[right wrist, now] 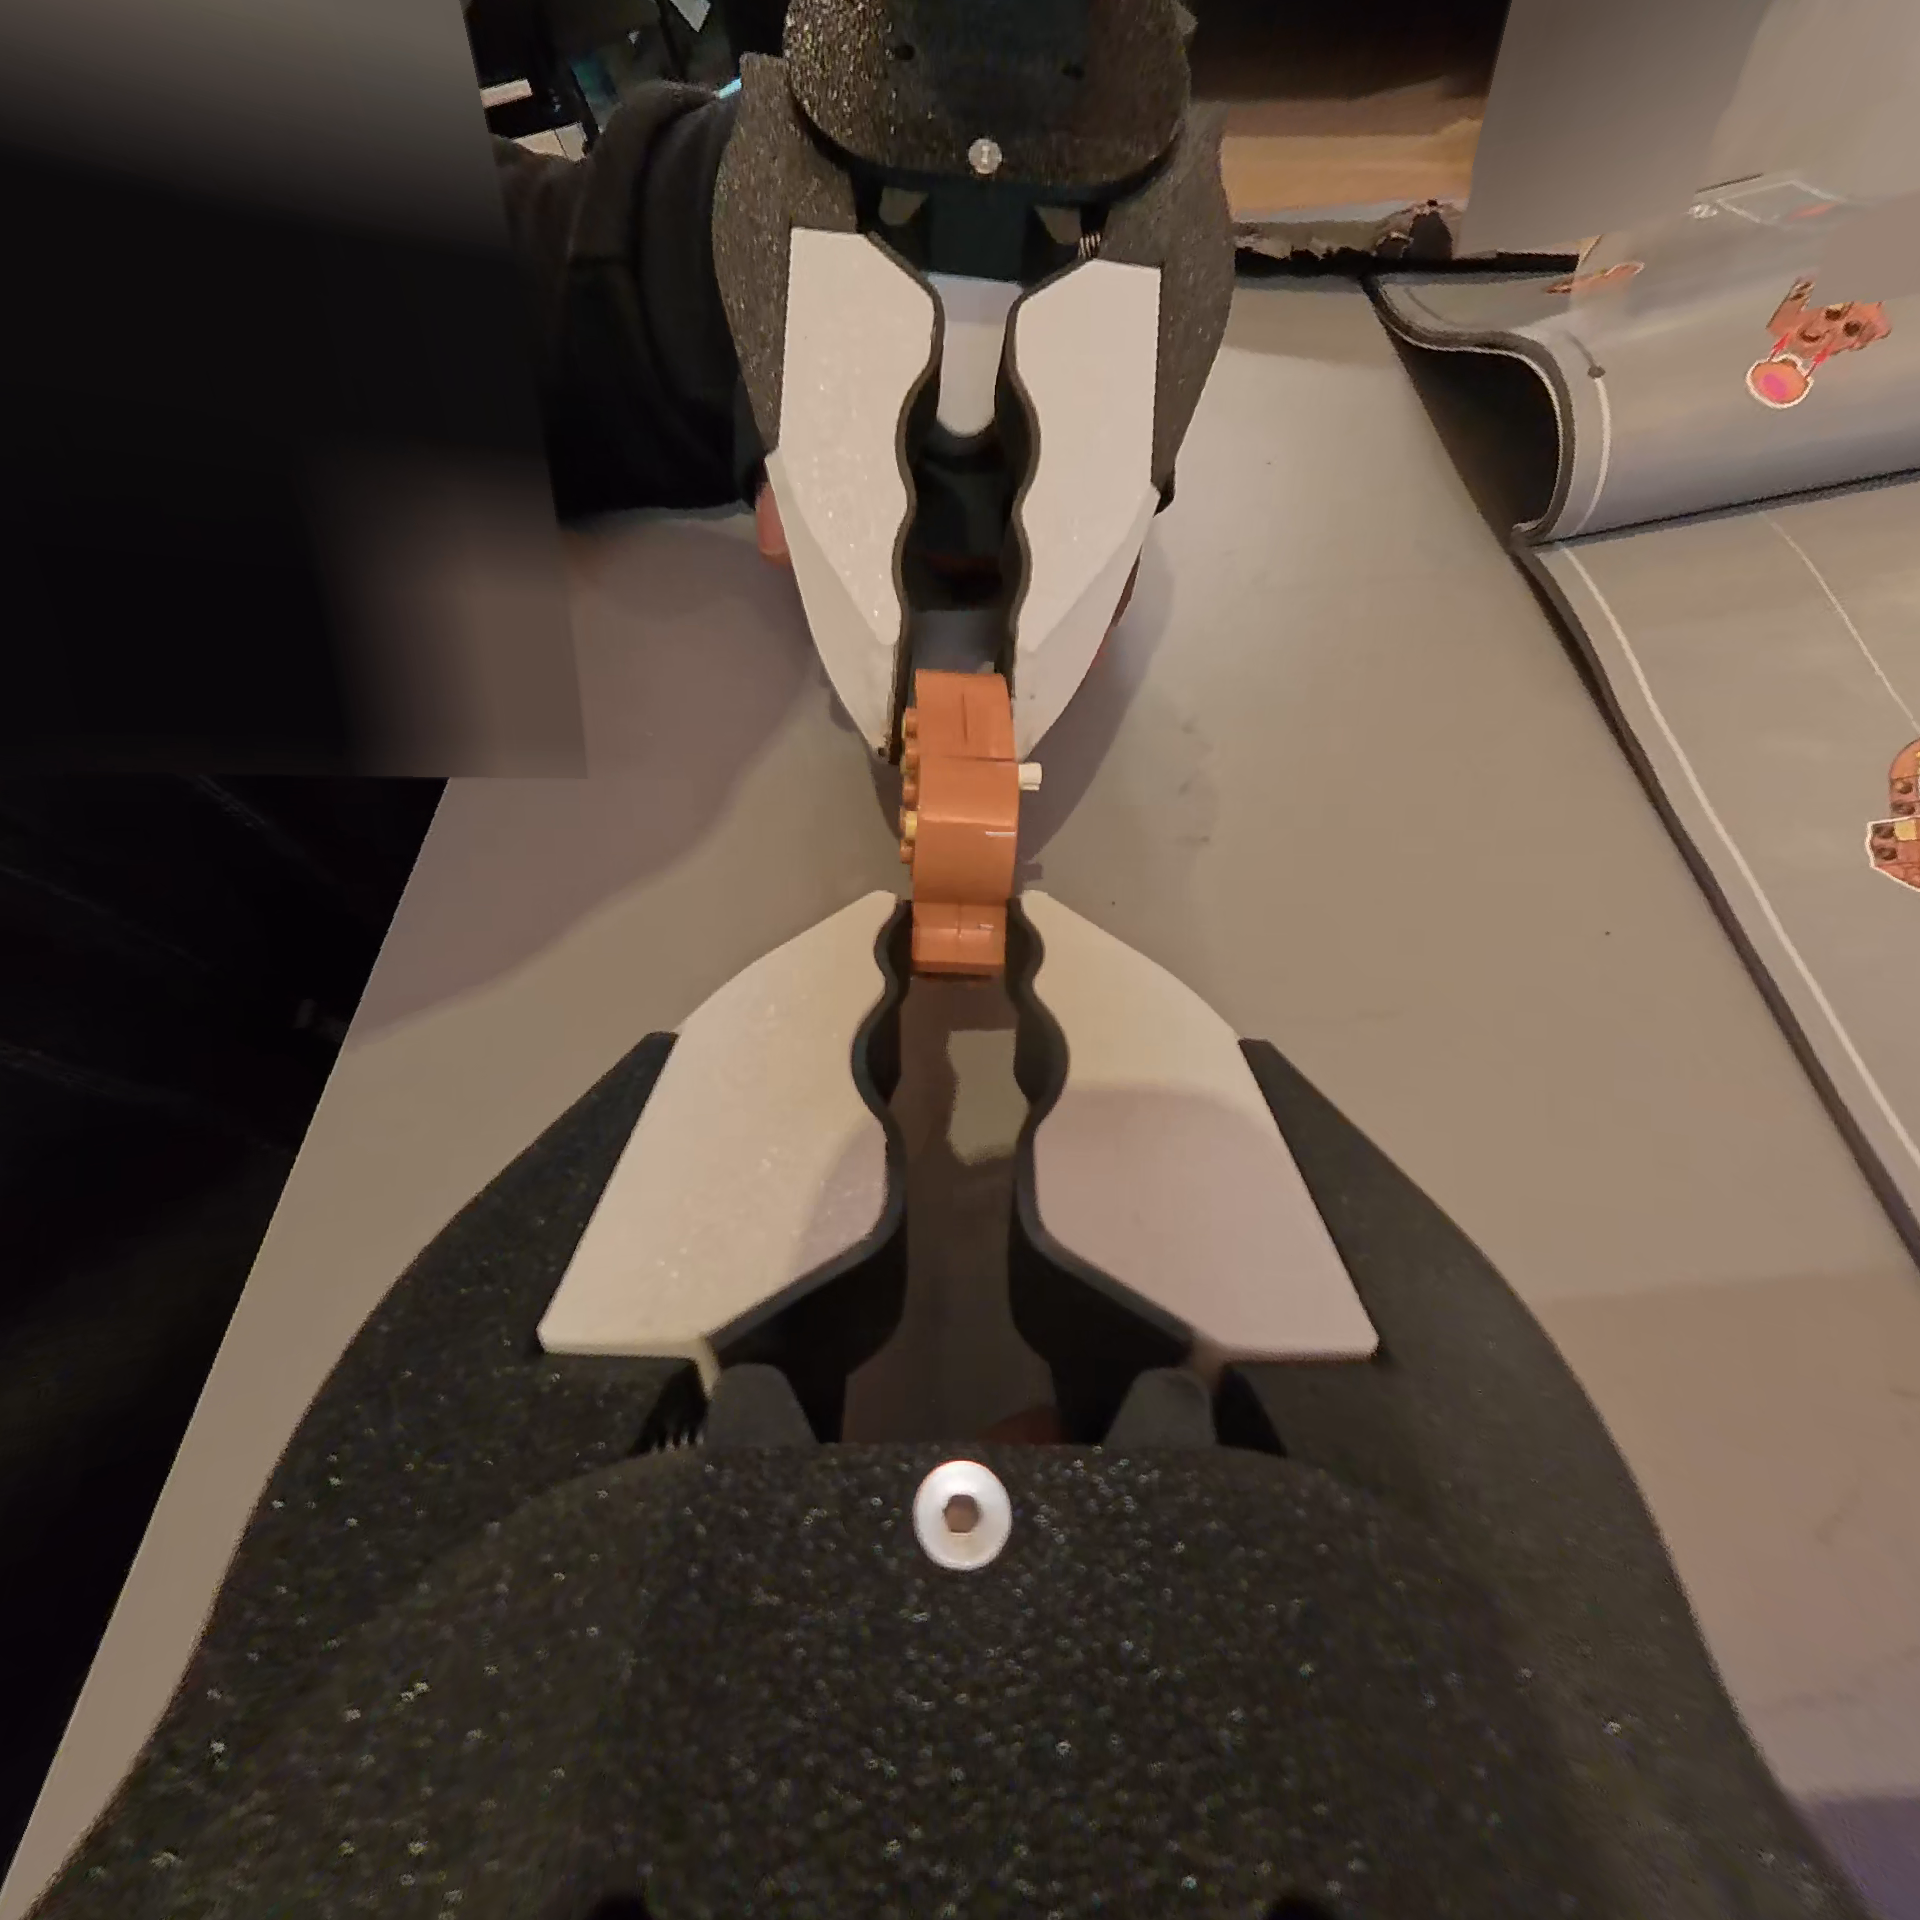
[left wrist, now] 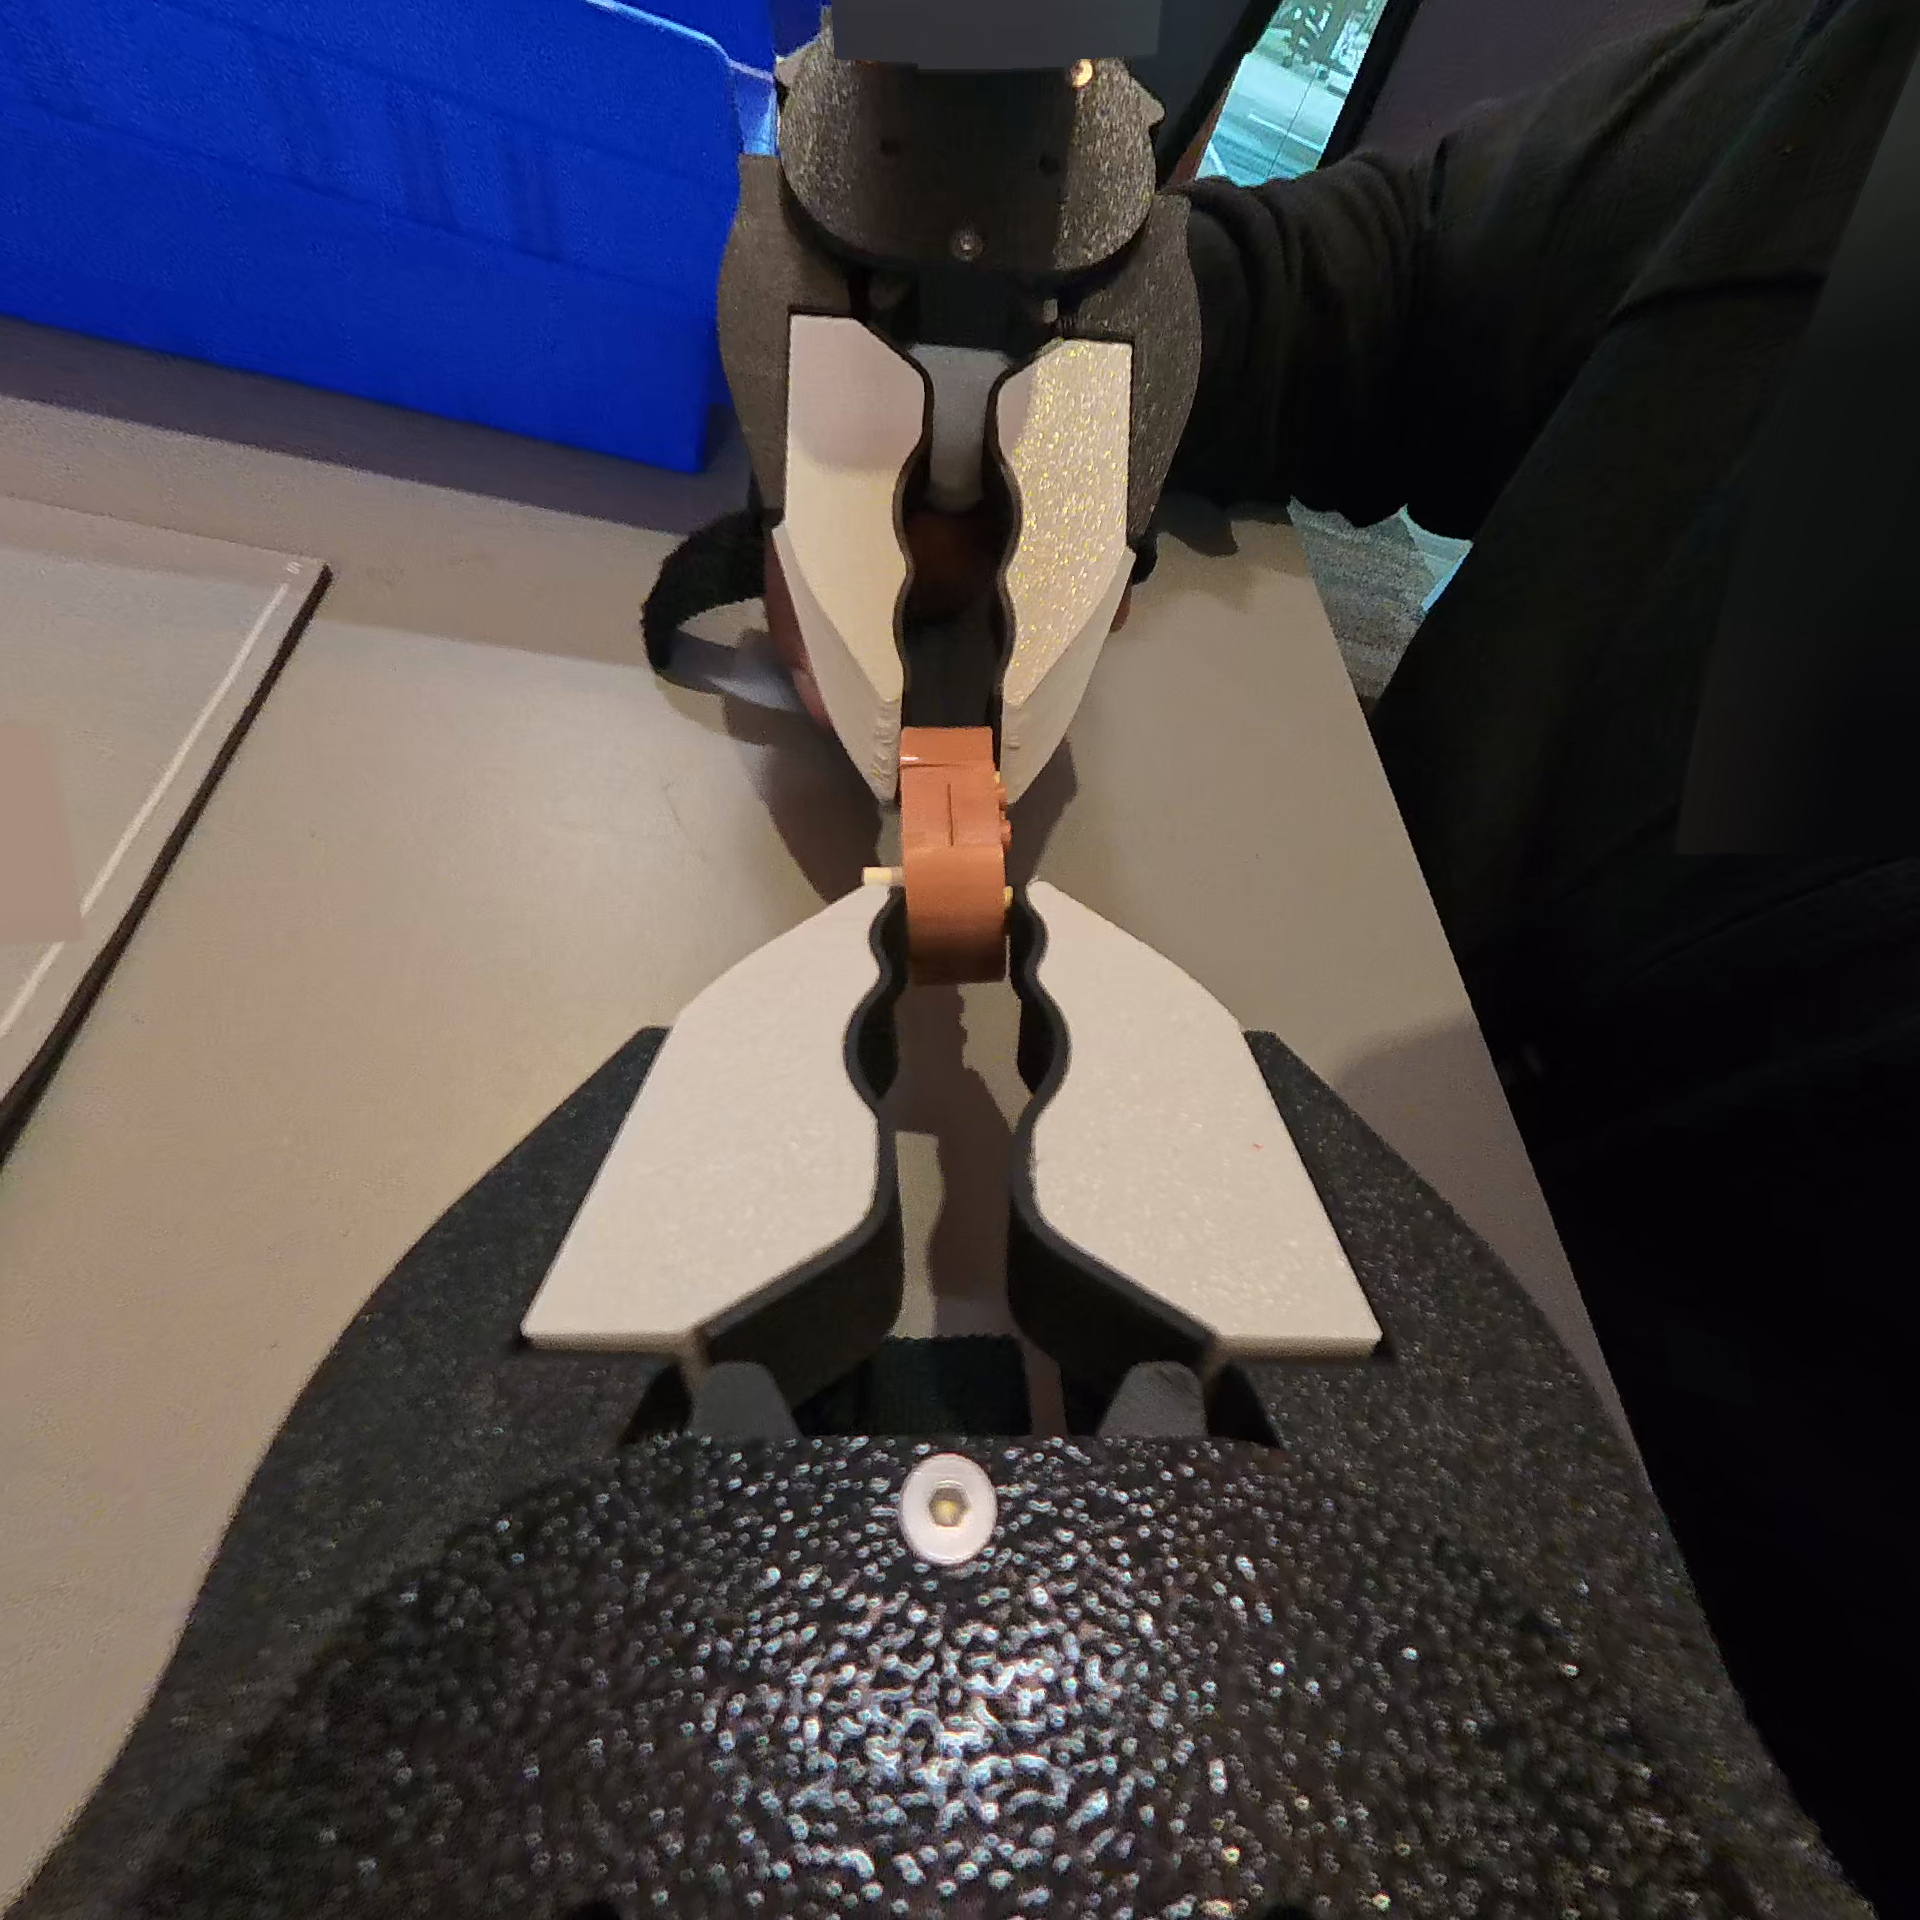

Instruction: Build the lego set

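You worked at a grey table (left wrist: 436, 935); a blue bin (left wrist: 364, 229) stood behind it, a window (left wrist: 1288, 94) beyond, grey mats (right wrist: 1714, 436) alongside.

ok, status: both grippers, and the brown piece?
Left gripper and right gripper both clamped on brown brick assembly, opposite ends, held above grey table. Nothing between them.

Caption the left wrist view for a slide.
Left gripper and facing right gripper both clamp one brown brick-built piece above a grey table.

Black pebbled tongs (left wrist: 954, 935), pale grey wavy-edged fingers (left wrist: 748, 1143), silver hex screw (left wrist: 947, 1507), black sleeve (left wrist: 1455, 343)
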Motion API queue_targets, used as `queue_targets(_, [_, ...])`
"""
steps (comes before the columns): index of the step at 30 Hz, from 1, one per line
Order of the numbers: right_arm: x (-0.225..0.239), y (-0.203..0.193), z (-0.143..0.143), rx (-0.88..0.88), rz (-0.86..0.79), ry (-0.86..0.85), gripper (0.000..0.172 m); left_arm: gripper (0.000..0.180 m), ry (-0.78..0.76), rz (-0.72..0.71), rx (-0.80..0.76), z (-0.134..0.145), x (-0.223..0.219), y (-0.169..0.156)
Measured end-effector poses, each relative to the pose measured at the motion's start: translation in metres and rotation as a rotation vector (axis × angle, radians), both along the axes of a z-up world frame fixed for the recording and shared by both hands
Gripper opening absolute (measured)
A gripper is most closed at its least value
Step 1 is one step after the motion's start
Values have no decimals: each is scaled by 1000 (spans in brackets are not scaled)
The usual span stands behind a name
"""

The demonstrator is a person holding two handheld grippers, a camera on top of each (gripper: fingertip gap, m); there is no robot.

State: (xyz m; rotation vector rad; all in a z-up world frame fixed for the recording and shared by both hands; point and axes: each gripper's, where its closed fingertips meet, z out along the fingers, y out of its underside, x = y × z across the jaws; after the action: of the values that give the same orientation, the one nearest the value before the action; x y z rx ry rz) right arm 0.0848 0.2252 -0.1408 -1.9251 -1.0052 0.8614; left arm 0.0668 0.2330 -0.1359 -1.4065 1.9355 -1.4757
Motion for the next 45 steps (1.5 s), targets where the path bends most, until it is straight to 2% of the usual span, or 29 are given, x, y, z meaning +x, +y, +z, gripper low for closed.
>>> queue_targets(9, [2,3,8,4,-20,65,16,18,-35,26,-56,8,3,2])
queue_targets(17, [1,-1,15,44,7,97,16,18,-87,1,-42,14,3,-3])
queue_targets(39, [0,-2,7,49,0,29,16,18,-99,7,21,12,5,-3])
queue_targets(45, [-4,-3,7,112,-1,-1,17,18,-106,-5,52,10,5,-5])
